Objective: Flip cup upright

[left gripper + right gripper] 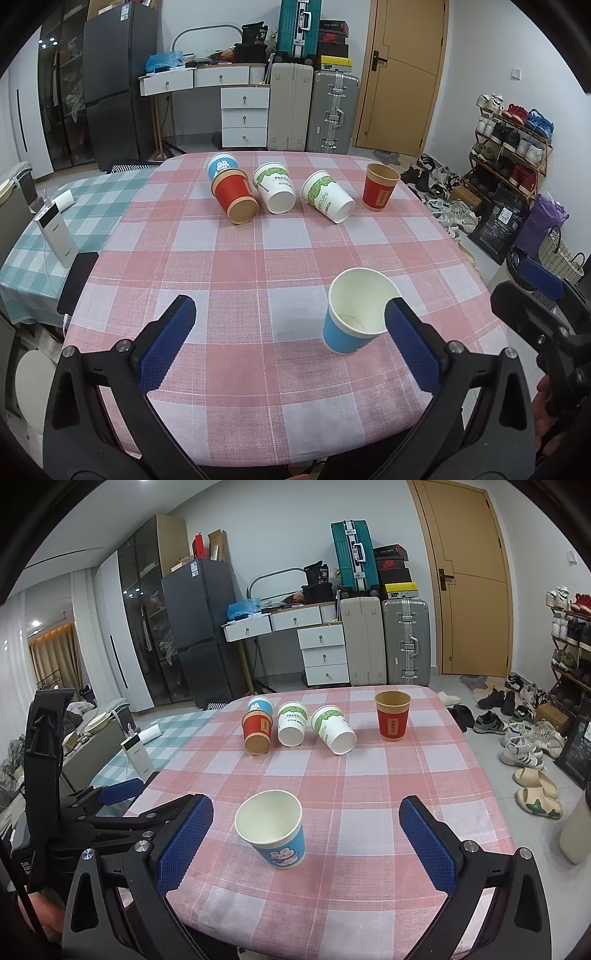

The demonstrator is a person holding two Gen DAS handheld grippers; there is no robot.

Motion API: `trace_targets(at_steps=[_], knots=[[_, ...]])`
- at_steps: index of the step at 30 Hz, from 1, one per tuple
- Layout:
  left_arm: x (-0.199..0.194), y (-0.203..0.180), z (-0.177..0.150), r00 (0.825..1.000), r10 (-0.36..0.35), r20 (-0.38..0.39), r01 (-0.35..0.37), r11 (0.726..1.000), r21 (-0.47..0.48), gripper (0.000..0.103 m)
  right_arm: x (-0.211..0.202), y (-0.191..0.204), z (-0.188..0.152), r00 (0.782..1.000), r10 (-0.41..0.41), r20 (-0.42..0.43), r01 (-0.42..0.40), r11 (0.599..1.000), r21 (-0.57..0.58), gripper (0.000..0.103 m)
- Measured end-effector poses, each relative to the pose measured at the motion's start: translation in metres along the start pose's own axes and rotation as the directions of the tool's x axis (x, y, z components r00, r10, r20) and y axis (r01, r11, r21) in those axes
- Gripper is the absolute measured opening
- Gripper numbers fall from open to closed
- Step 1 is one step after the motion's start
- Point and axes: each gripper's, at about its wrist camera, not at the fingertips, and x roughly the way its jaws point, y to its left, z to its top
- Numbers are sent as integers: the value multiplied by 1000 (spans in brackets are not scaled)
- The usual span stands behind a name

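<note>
Both grippers' jaws gape apart near one upright blue cup (pixel 271 830); beyond, four cups lie toppled, one red cup (pixel 392 715) stands.

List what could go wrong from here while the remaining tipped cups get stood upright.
1. The upright blue cup stands between the open fingers of the right gripper; a careless sweep forward could knock it over.
2. The tipped red cup lies against the tipped blue cup behind it, so grabbing one may roll the other.
3. The white-and-green cups lie close together; wide fingers might bump the neighbour.
</note>
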Motion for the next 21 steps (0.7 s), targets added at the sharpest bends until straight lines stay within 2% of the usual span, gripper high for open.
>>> trace_targets(at_steps=[21], knots=[[3,3,-2,1000,-8,8,9,1000,-19,102,6,0,-2,1000,-2,-9,2,1000,0,103]])
